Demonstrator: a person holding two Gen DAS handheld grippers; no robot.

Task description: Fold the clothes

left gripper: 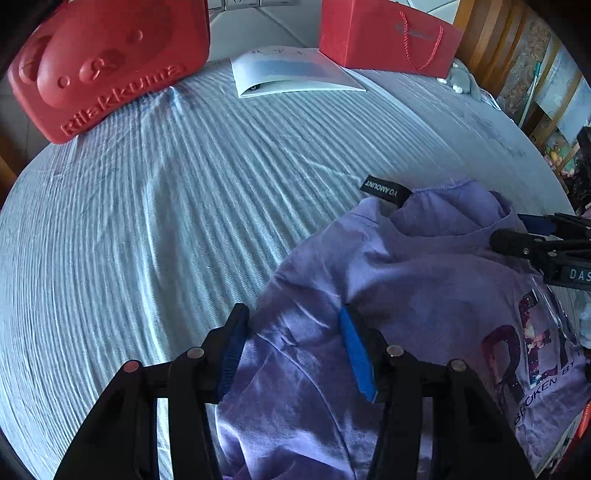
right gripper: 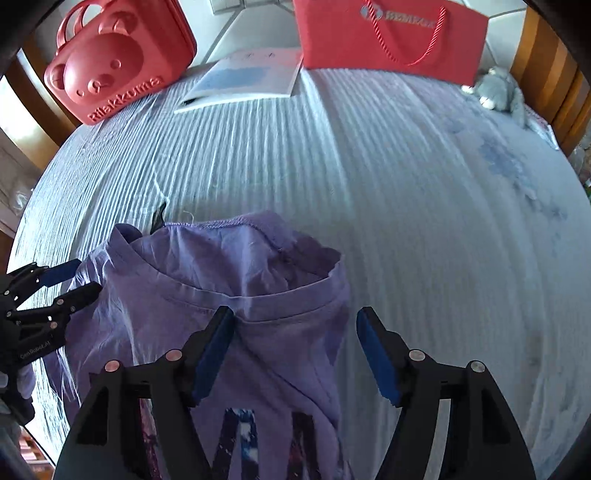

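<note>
A purple T-shirt with a dark printed front lies rumpled on the pale blue ribbed bedspread, its black neck label sticking up. My left gripper points down over the shirt's left edge, jaws apart, with loose cloth lying between the blue pads. My right gripper stands wide open astride the collar and right shoulder. Each gripper shows in the other's view, the right gripper and the left gripper, at opposite sides of the neckline.
At the far edge of the bed stand a red bear-faced case and a red paper bag, with a white booklet between them. A grey plush toy lies far right by the wooden frame.
</note>
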